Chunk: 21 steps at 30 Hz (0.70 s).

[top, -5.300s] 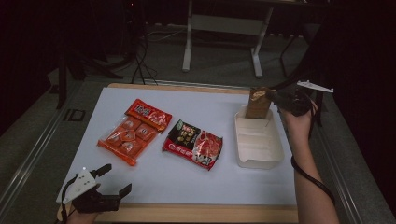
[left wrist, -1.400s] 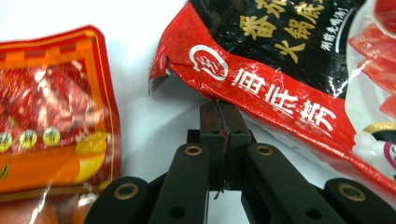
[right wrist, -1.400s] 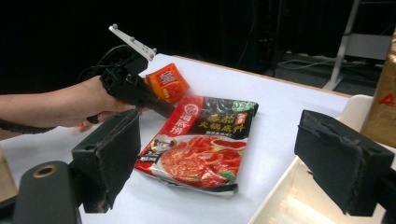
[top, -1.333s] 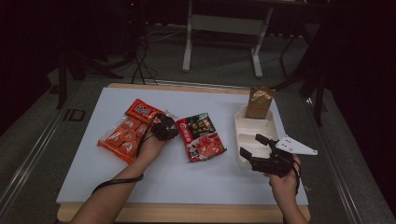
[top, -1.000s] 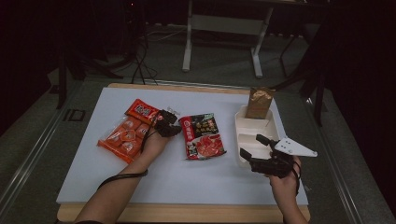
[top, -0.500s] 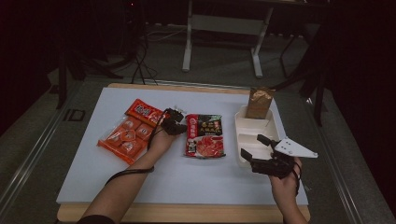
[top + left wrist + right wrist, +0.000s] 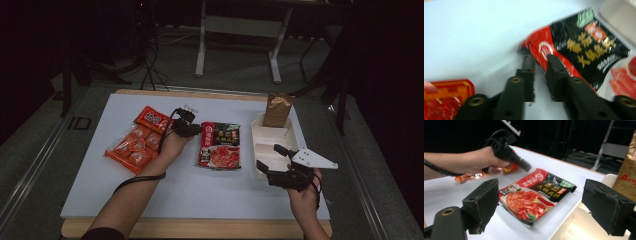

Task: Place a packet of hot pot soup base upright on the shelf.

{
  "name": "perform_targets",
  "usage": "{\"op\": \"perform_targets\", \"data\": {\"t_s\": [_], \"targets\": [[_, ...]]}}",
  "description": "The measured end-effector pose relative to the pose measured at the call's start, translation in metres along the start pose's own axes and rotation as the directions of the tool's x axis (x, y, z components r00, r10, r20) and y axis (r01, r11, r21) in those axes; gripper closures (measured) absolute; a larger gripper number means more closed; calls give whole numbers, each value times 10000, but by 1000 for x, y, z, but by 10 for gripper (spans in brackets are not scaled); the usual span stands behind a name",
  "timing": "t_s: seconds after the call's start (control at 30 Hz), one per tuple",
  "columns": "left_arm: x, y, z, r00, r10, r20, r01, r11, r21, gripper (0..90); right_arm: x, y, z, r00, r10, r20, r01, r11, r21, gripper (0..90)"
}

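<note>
So the left gripper is out near the middle of the counter, with its jaws right at the far left corner of the red-and-black noodle packet. In the left gripper view the jaws are nearly closed with just a narrow gap, one tip over the red corner of the packet and the other on the bare counter beside it; it's blurry, so I can't tell if they're actually pinching the edge. The packet lies flat mid-counter, between the orange snack pack on its left and the white divided tray on its right. A small red packet sits just past the orange pack, touching it. A brown bag stands upright in the far compartment of the tray. The right gripper hangs by the near end of the tray, jaws wide open with nothing in them, pointing left toward the noodle packet.
</note>
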<state>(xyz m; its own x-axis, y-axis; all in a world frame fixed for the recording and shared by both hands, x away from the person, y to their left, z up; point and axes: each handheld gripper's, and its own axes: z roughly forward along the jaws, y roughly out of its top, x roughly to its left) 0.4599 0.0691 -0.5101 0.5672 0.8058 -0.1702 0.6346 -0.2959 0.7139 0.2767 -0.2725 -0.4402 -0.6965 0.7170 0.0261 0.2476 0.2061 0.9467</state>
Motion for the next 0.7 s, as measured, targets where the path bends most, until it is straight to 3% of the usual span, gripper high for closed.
{"op": "perform_targets", "data": {"t_s": [0.07, 0.1, 0.33, 0.7], "targets": [[0, 2, 1, 9999, 60, -102, -60, 10000, -37, 671, 1, 0, 0, 10000, -7, 15, 7, 10000, 39, 141], [1, 4, 2, 9997, 52, -230, -56, 9998, -166, 607, 2, 0, 1, 10000, -54, -75, 55, 9999, 118, 141], [9, 8, 18, 9991, -421, -77, 419, 9986, -326, 437, 2, -1, 3, 9999, 2, -127, 0, 9999, 167, 141], [17, 7, 41, 9970, -742, 234, 744, 9972, -61, 445, 4, -3, 5, 9998, -112, -181, 117, 9995, 304, 140]]}}
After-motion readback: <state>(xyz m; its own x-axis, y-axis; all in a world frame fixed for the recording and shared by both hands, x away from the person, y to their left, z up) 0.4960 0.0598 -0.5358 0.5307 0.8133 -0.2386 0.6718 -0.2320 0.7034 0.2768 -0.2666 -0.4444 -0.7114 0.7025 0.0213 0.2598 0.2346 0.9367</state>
